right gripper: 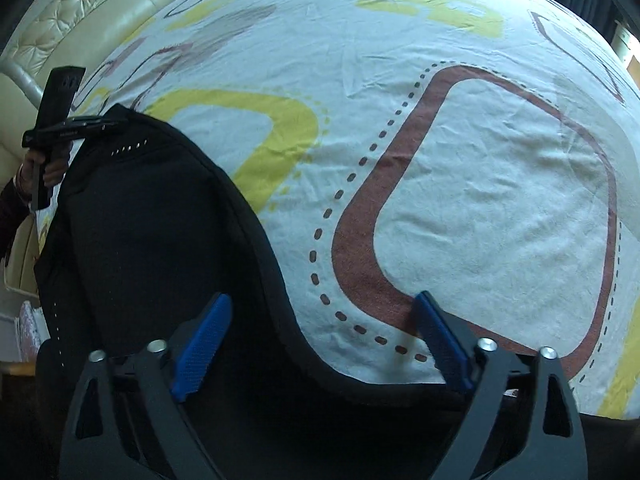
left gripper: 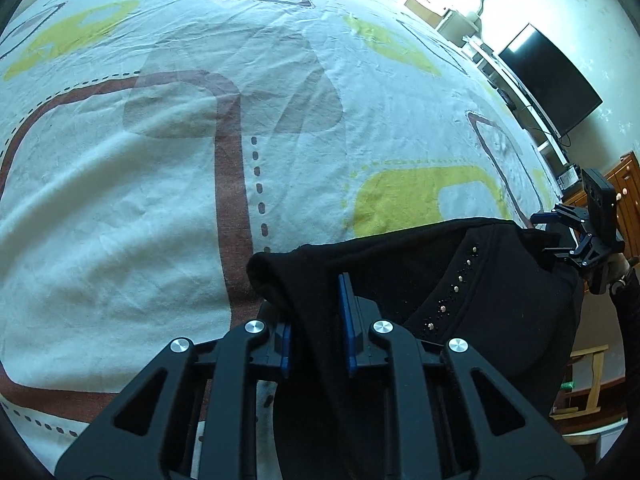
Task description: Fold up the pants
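Pants hang bunched at the bed's near edge, folding barely begun: left gripper pinches a fold of fabric; right gripper fingers spread wide, gripping nothing.

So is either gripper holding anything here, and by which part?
The left gripper pinches the black pants on a bunched fold at their edge. The right gripper is open over the pants' edge, gripping nothing.

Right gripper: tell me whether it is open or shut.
Open. The right gripper has its blue pads spread wide, bedsheet showing between them; the black pants lie by the left pad, unclamped.
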`<state>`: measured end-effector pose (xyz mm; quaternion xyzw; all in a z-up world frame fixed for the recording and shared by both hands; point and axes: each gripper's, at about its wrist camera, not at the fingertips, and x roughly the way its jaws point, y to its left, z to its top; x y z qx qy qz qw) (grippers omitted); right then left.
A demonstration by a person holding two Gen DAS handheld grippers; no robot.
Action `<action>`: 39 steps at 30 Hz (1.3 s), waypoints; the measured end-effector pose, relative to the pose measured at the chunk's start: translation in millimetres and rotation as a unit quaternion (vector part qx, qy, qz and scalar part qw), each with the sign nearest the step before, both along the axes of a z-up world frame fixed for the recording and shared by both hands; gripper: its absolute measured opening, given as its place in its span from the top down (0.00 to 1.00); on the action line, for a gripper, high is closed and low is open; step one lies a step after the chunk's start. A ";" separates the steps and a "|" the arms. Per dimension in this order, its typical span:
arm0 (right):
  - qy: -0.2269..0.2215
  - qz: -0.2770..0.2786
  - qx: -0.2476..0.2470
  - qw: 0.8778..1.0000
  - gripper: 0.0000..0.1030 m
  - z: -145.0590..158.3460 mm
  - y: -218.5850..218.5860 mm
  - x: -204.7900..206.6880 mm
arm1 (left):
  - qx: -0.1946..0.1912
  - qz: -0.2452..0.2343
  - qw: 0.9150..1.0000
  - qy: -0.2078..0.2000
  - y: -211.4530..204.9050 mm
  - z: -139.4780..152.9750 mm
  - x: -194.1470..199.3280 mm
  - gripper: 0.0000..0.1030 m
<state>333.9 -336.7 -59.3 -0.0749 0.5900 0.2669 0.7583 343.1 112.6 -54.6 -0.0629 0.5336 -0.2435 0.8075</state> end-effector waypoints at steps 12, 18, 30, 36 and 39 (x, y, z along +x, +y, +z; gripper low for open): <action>-0.064 -0.022 -0.013 0.998 0.87 32.4 -1.9 -17.2 | -0.017 0.017 0.999 -0.038 -2.1 18.9 -5.8 0.91; -0.177 -0.036 -0.026 0.983 0.87 84.2 -7.5 -73.2 | -0.082 0.013 0.993 -0.080 7.1 50.7 -29.3 0.91; -0.281 -0.024 -0.066 0.957 0.87 78.1 18.1 -228.5 | -0.149 -0.008 0.980 -0.131 32.4 98.2 -155.0 0.91; -0.242 -0.023 -0.076 0.967 0.86 36.4 16.1 -255.9 | -0.140 0.008 0.987 -0.082 48.6 57.0 -213.6 0.86; -0.227 -0.022 -0.081 0.970 0.86 21.2 16.3 -261.9 | -0.112 0.008 0.992 -0.051 45.7 32.1 -233.7 0.84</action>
